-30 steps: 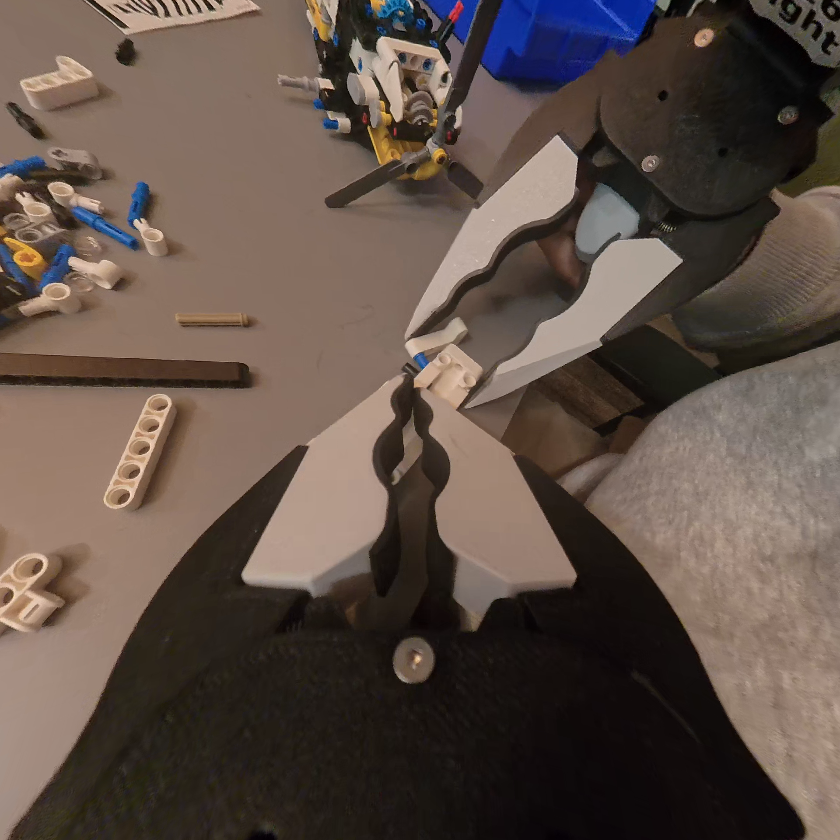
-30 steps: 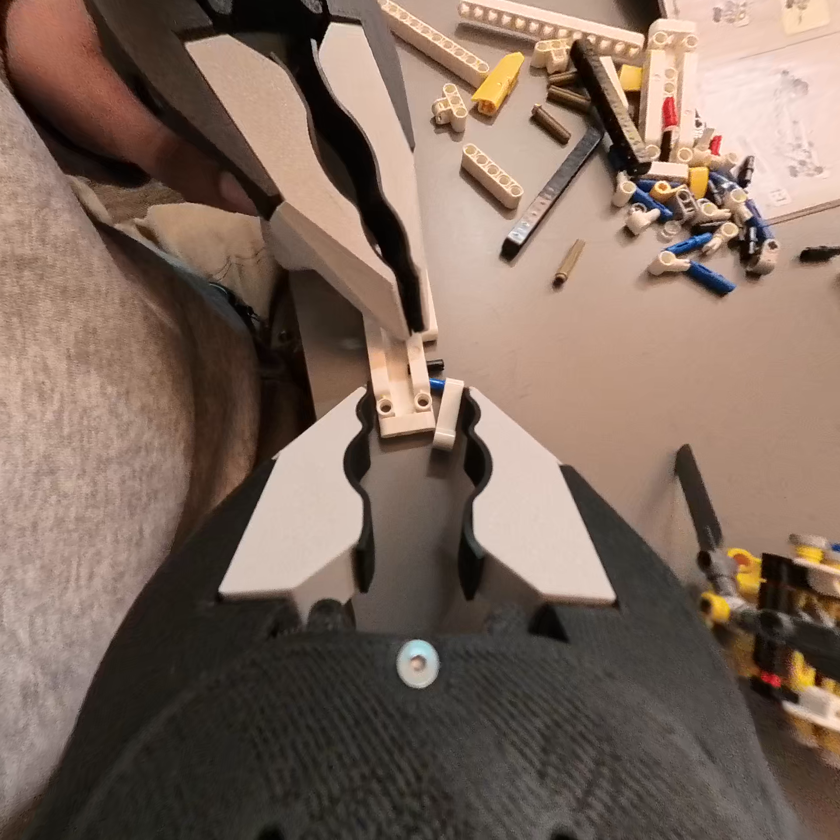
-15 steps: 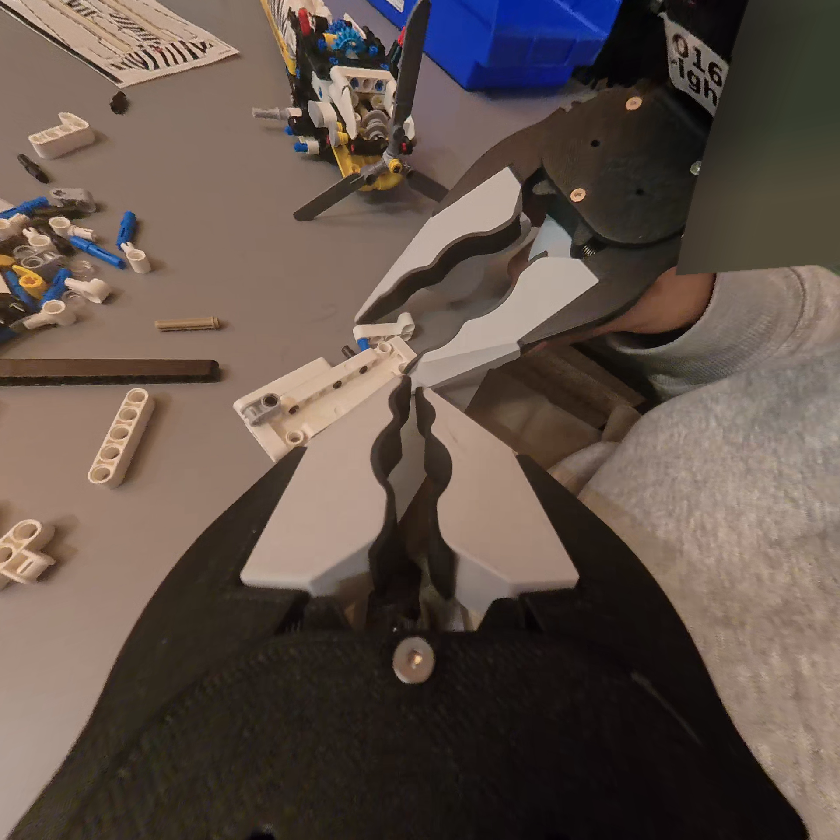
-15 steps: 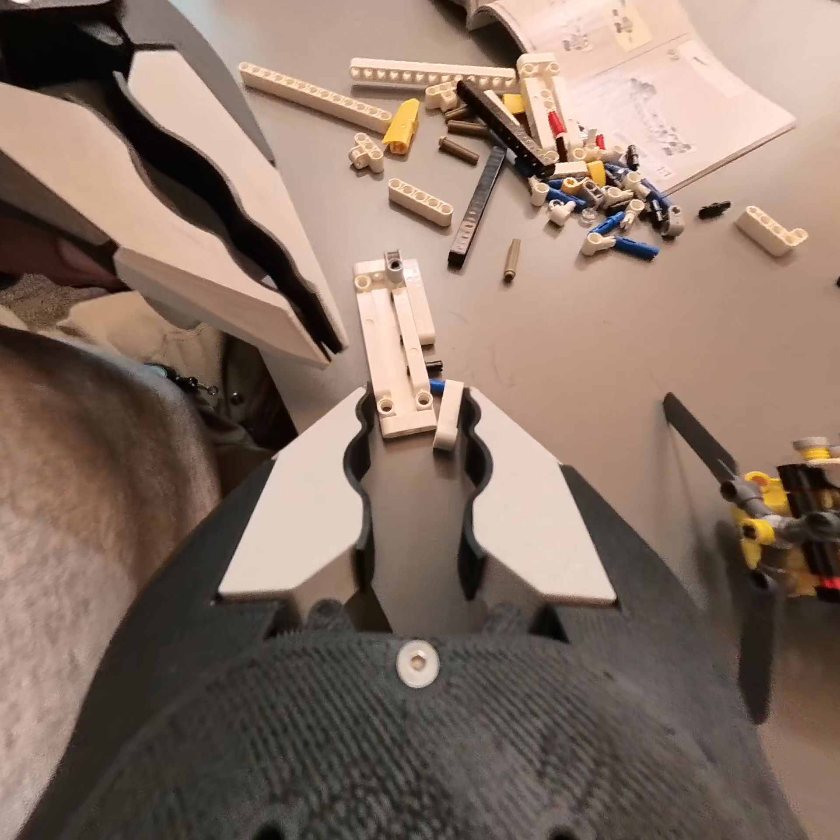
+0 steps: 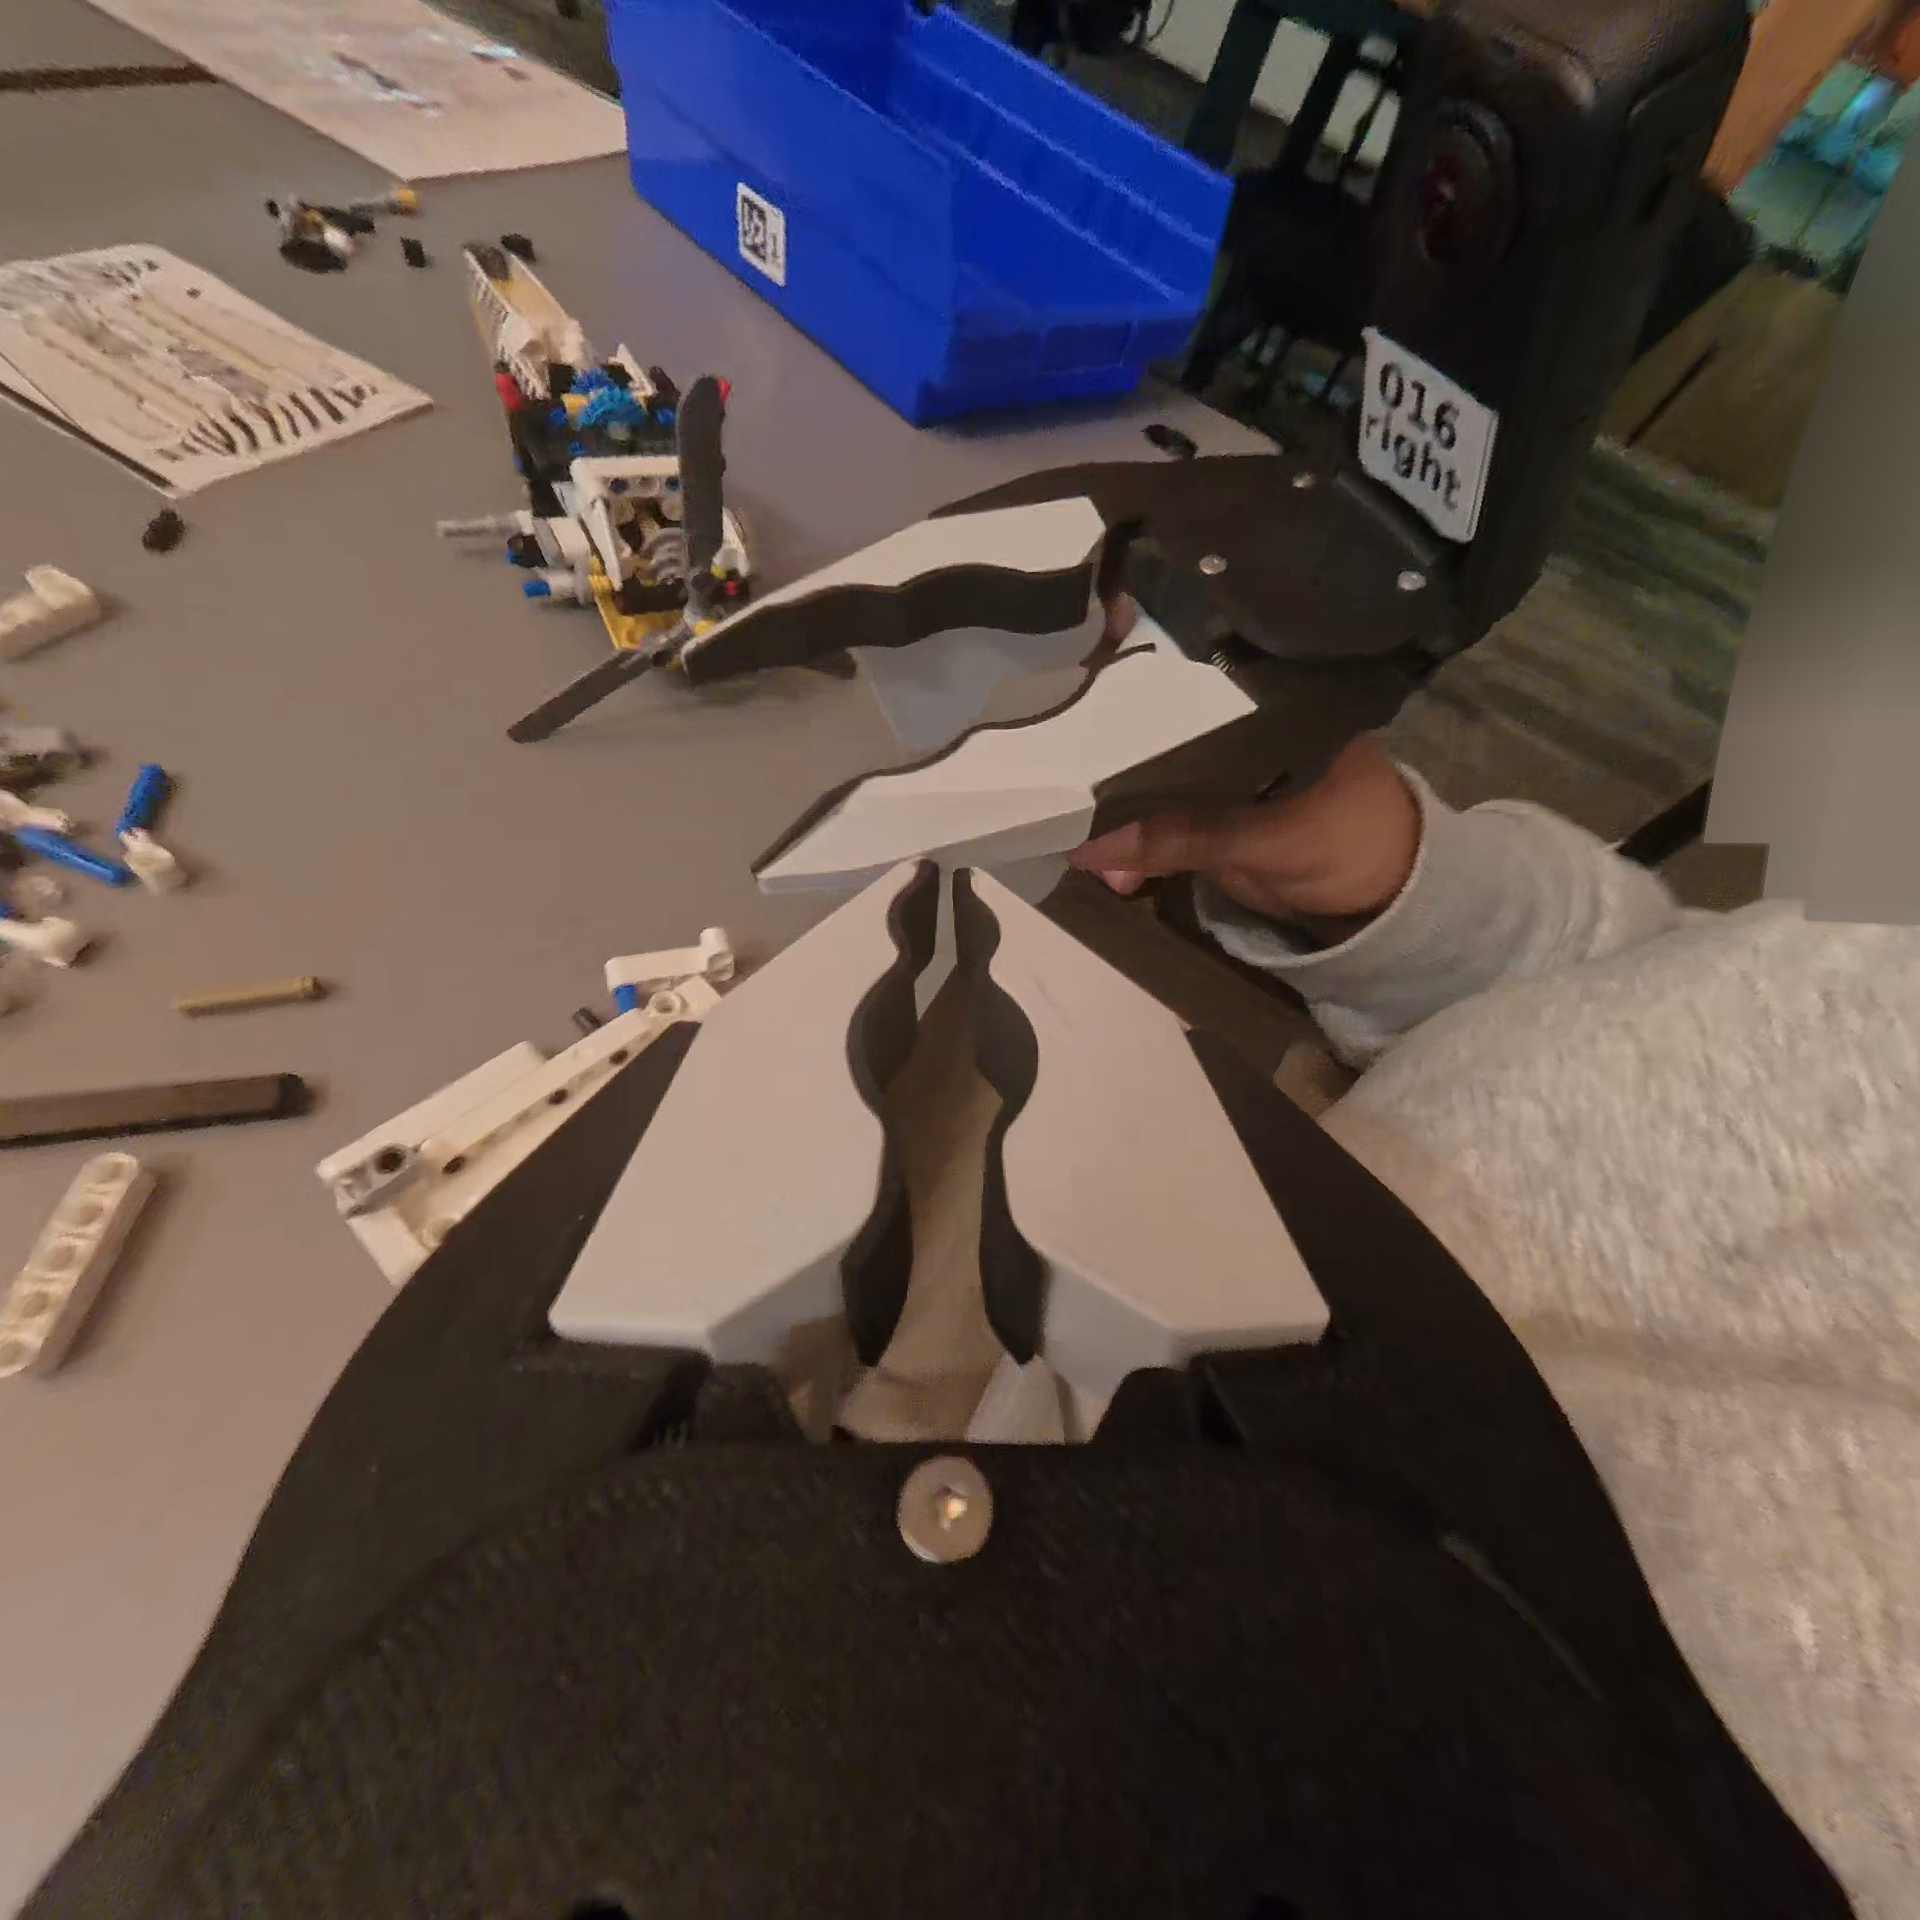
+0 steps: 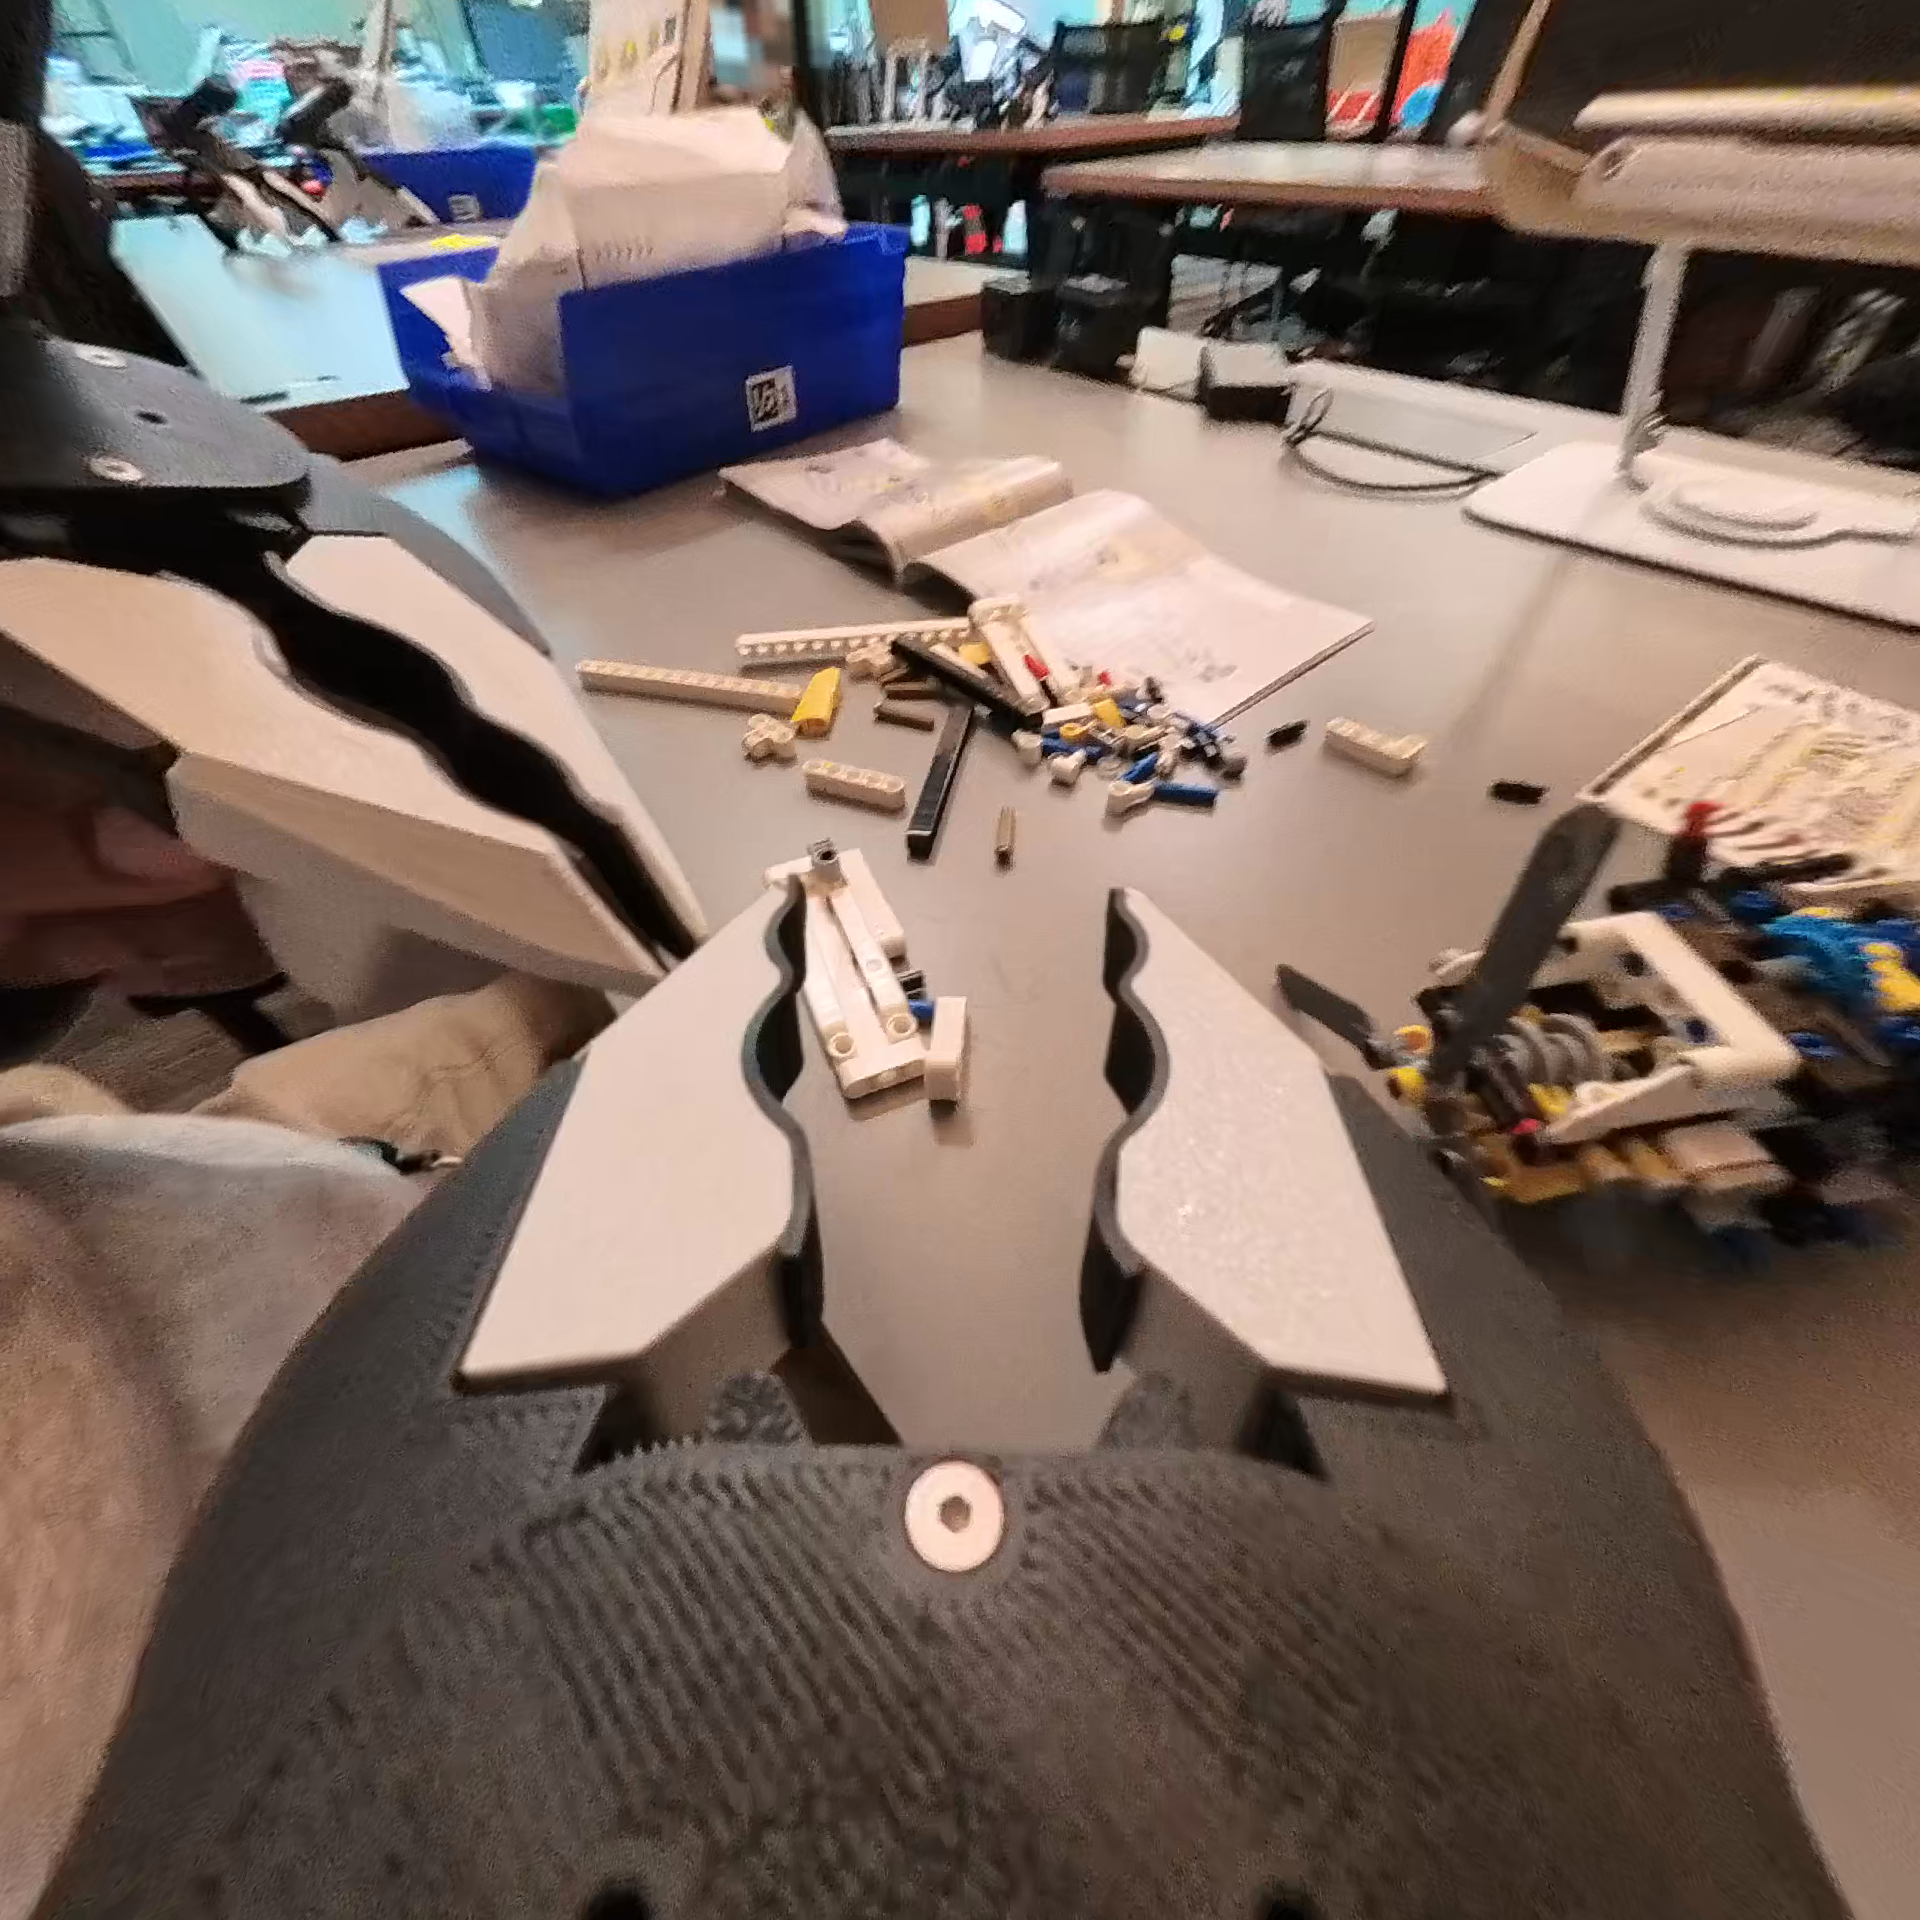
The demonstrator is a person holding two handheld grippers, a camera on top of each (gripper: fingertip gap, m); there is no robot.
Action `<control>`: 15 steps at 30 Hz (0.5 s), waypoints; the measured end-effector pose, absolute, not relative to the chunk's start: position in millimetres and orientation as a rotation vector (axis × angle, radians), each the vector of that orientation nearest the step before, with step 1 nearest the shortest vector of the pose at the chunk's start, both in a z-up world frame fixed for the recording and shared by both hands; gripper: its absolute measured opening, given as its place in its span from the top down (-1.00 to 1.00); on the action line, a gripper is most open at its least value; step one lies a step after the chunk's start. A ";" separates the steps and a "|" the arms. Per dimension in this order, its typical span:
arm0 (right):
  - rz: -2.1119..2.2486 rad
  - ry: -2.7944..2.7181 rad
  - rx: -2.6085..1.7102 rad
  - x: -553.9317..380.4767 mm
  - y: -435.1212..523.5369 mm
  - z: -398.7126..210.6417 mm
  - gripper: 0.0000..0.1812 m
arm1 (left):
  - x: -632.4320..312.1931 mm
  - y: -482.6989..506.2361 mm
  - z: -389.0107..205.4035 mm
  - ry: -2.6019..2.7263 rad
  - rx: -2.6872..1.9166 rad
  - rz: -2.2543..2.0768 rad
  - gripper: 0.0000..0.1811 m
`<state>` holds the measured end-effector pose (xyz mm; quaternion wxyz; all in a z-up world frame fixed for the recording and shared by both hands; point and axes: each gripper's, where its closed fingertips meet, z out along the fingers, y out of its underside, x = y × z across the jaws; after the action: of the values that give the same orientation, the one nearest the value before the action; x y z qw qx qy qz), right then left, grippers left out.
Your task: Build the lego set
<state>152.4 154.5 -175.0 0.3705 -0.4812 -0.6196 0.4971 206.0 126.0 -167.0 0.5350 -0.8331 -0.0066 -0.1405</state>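
Observation:
A white Lego panel assembly point(image 5: 488, 1132) lies flat on the grey table point(image 5: 416, 831), with a small white liftarm point(image 5: 670, 958) on a blue pin at its end. It also shows in the right wrist view point(image 6: 852, 987), below and between my right fingers. My left gripper point(image 5: 940, 881) is shut and empty, raised just right of the assembly. My right gripper point(image 6: 948, 904) is wide open and empty above the table; in the left wrist view it point(image 5: 727, 764) hovers just beyond my left fingertips. The part-built plane model point(image 5: 623, 520) with a black propeller stands farther off.
A blue bin point(image 6: 675, 353) and an open instruction booklet point(image 6: 1091, 571) are at the back. A pile of loose parts point(image 6: 1091, 727) lies mid-table, with a black beam point(image 5: 145, 1107), a tan axle point(image 5: 249, 994) and a white liftarm point(image 5: 73, 1257). The person's grey sleeve point(image 5: 1507, 935) is at right. The tan axle point(image 5: 249, 994) sits 12 cm or so from the ends of my right fingers. Seen from the right wrist view point(image 6: 1010, 835) as well.
My left gripper has let go of the white assembly, which now lies on the table. Both grippers have lifted and drawn back from it, and the right one has opened wider.

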 end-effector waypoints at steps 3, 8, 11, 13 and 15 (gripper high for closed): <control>1.243 -1.554 -1.223 153.2 154.9 -170.4 0.37 | 199.3 127.0 -154.8 0.056 -1.964 -0.030 0.97; 1.254 -1.566 -1.234 149.4 146.2 -175.6 0.35 | 190.2 121.0 -119.5 -0.003 -1.734 0.068 1.00; 1.269 -1.566 -1.273 145.7 143.0 -183.0 0.35 | 198.4 118.7 -127.9 -0.031 -1.787 -0.134 1.00; 1.285 -1.561 -1.277 143.8 138.9 -184.6 0.35 | 196.2 116.9 -124.6 -0.061 -1.757 -0.192 1.00; 1.296 -1.552 -1.259 142.9 134.6 -183.7 0.36 | 183.6 118.1 -121.2 -0.119 -1.728 -0.144 1.00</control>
<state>142.9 134.6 -183.7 0.3706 -0.4909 -0.6052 0.5053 183.6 118.1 -121.2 0.6456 -0.7593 -0.0521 -0.0634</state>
